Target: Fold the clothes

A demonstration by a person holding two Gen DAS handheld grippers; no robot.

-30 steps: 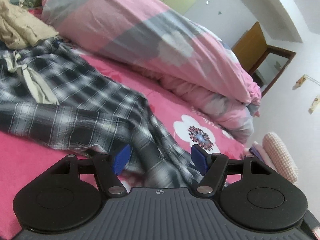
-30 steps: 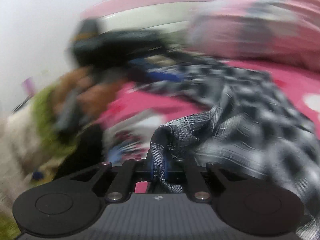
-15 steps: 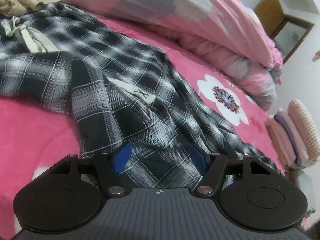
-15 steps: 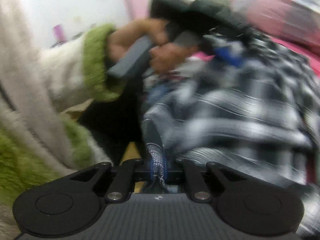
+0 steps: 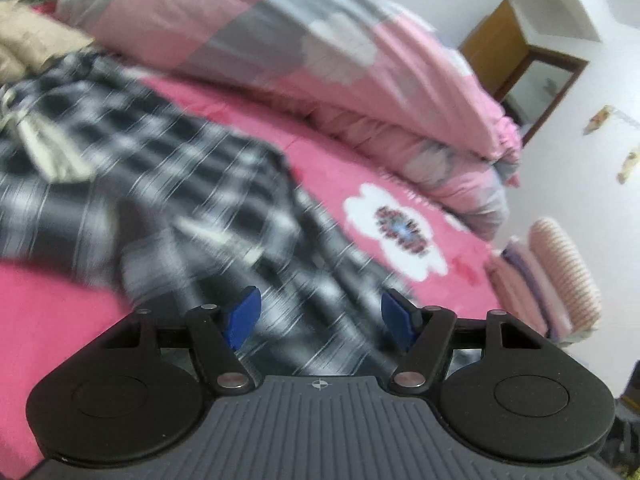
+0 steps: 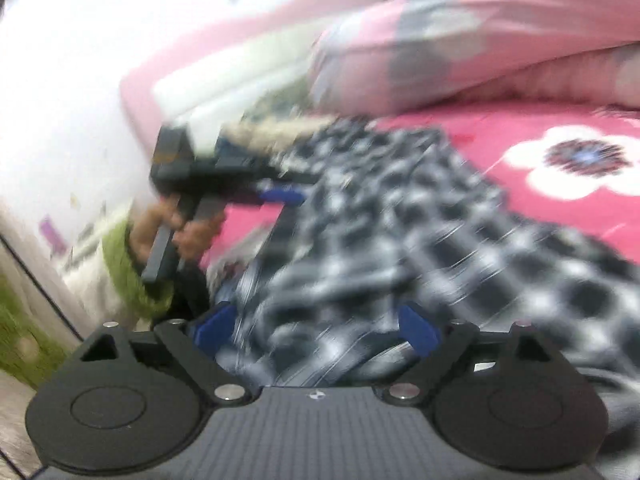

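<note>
- The right claw [image 6: 318, 330] stands wide, its jaws having just been opening; black-and-white plaid trousers [image 6: 400, 240] lie loose between the blue pads [image 6: 418, 330], no longer pinched.
- The left claw [image 5: 320, 318] is parted too, hovering over the same plaid cloth with neither pad pressing on it.
- In the right wrist view, the person's left hand [image 6: 180, 232], in a green cuff, grips its tool's handle at 10 o'clock from the right claw.
- The trousers sprawl across a pink bed [image 5: 40, 320], running toward 10 o'clock in the left wrist view, a pale drawstring [image 5: 44, 148] near their far end.
- A pink-and-grey duvet [image 5: 320, 52] is heaped at 12 o'clock behind them.
- Folded clothes [image 5: 556, 280] are stacked at the bed's edge, 3 o'clock in the left wrist view.
</note>
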